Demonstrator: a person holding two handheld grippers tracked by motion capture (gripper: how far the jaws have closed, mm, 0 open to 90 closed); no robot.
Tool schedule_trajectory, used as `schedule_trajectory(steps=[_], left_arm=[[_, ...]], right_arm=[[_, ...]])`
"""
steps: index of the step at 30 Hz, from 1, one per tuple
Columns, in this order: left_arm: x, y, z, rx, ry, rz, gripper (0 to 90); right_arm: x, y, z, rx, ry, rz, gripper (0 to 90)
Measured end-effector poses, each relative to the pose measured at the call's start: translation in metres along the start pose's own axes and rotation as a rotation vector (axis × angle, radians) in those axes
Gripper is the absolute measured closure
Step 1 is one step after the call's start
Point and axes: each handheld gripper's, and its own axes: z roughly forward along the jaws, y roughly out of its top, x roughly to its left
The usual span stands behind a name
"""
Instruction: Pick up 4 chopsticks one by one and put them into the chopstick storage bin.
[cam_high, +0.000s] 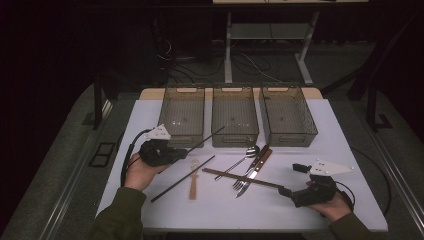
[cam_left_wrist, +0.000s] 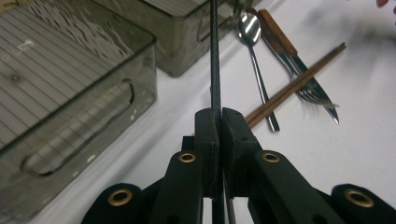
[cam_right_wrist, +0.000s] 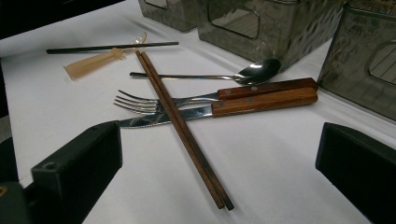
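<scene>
Black chopstick (cam_high: 206, 138) is clamped at its near end in the left gripper (cam_high: 186, 152), high view; its long axis runs from the fingers up and to the right, the free tip reaching toward the gap between the left bin (cam_high: 183, 116) and the middle bin (cam_high: 235, 120); a second black chopstick (cam_high: 182, 178) lies flat on the tabletop (cam_high: 280, 205) just below that gripper, parallel in heading; the right gripper (cam_high: 291, 179) sits at the near right, at the end of the brown chopstick pair (cam_high: 242, 178), well apart from the black one; left hand is plainly the nearer.

Left gripper view: fingers (cam_left_wrist: 208, 140) closed on the black chopstick (cam_left_wrist: 215, 56), which stands straight out along the gripper's own axis; left bin (cam_left_wrist: 70, 93) lies to the left of the stick, middle bin (cam_left_wrist: 187, 28) ahead; spoon (cam_left_wrist: 254, 56), knife (cam_left_wrist: 289, 56) and brown pair (cam_left_wrist: 292, 86) to the right on the tabletop.

Right gripper view: fingers (cam_right_wrist: 79, 172) wide apart, holding nothing; brown chopstick pair (cam_right_wrist: 182, 126) runs away between them, crossing the fork (cam_right_wrist: 154, 103) and knife (cam_right_wrist: 224, 109); spoon (cam_right_wrist: 210, 75) beyond; the flat black chopstick (cam_right_wrist: 112, 47) and a pale wooden utensil (cam_right_wrist: 91, 63) lie farther off.

Judgement: coming move likely turns on swinging the held stick's axis to align with a bin's length.
</scene>
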Motion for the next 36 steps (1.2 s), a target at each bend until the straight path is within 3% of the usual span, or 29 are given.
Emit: schedule_trajectory(steps=[18, 28, 36], left_arm=[[0.014, 0.033, 0.014, -0.023, 0.006, -0.017, 85.5], [0.035, 0.057, 0.015, -0.023, 0.043, -0.037, 85.5], [0.055, 0.060, 0.022, -0.009, 0.079, -0.072, 85.5]], right_arm=[[0.000, 0.000, 0.000, -0.006, -0.006, -0.006, 0.2], [0.000, 0.000, 0.000, -0.006, -0.008, 0.002, 0.2], [0.000, 0.000, 0.000, -0.009, -0.006, 0.001, 0.3]])
